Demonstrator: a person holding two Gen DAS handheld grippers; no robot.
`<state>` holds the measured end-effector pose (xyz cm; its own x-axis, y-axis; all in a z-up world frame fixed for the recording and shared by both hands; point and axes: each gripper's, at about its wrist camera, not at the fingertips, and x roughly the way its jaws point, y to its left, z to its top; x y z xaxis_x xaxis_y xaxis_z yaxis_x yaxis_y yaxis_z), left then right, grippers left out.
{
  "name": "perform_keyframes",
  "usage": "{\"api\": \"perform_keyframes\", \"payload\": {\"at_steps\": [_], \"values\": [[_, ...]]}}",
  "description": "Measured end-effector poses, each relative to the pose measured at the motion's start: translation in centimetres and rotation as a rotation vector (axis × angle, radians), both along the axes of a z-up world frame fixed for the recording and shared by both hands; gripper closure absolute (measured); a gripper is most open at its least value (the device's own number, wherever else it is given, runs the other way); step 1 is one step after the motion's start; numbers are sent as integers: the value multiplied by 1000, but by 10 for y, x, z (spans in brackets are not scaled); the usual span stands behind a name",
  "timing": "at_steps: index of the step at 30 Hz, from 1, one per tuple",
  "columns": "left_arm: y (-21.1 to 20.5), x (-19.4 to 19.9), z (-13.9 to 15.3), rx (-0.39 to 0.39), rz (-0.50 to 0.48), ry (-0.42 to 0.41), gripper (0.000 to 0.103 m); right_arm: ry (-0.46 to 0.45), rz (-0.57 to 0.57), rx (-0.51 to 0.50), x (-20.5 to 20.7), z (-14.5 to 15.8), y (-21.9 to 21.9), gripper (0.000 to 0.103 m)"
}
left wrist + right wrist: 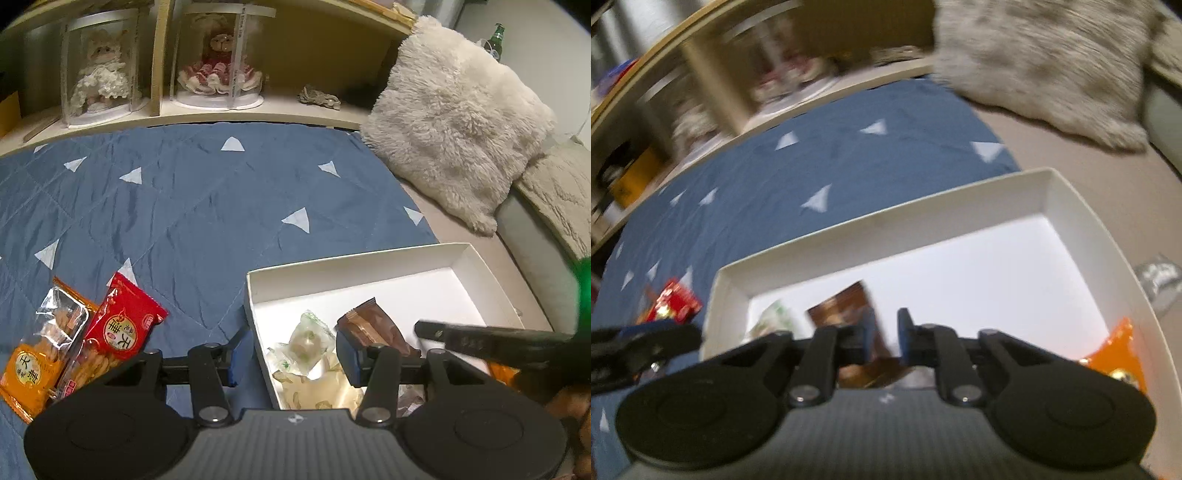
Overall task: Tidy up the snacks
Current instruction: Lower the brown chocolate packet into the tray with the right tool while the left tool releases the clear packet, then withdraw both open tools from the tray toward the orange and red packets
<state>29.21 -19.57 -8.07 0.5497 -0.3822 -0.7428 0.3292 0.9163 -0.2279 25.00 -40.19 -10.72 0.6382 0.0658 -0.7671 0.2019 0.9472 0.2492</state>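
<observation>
A white cardboard box [354,264] lies on the bed and holds a brown snack packet [373,323], clear green-printed candy packets [308,341] and an orange packet [1121,349]. A red snack packet [123,325] and an orange cracker packet [40,358] lie on the blue quilt to its left. My left gripper [291,356] is open and empty, straddling the box's left wall [255,317]. My right gripper [886,334] hangs over the box [886,221], jaws a narrow gap apart, with the brown packet [846,306] just behind them; the view is blurred. The right gripper's finger reaches in from the right in the left wrist view [461,338].
A fluffy cream pillow [454,122] lies at the back right on the beige sheet [461,236]. A wooden shelf [258,107] behind the bed holds two dolls in clear cases [99,70] and a green bottle [496,37]. A crumpled clear wrapper [1158,277] lies right of the box.
</observation>
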Motion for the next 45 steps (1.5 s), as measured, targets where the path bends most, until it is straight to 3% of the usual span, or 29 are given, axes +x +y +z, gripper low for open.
{"api": "perform_keyframes", "payload": {"at_steps": [7,14,22,31,34,38,45], "values": [[-4,-2,-3,9,-13,10,52,85,58,-39,12,-23,14,87],[-2,-10,3,26,-13,8,50,49,98,-39,6,-9,23,83],[4,-25,13,37,-5,6,42,-8,103,-82,-20,24,21,50],[14,-45,26,50,13,-10,3,-45,122,-146,-51,42,27,17],[17,-52,29,62,10,-22,0,-57,112,-173,-61,47,30,7],[24,-60,31,75,16,-29,0,-79,81,-181,-73,52,31,1],[42,-75,35,83,39,-56,0,-109,85,-178,-95,60,34,1]]}}
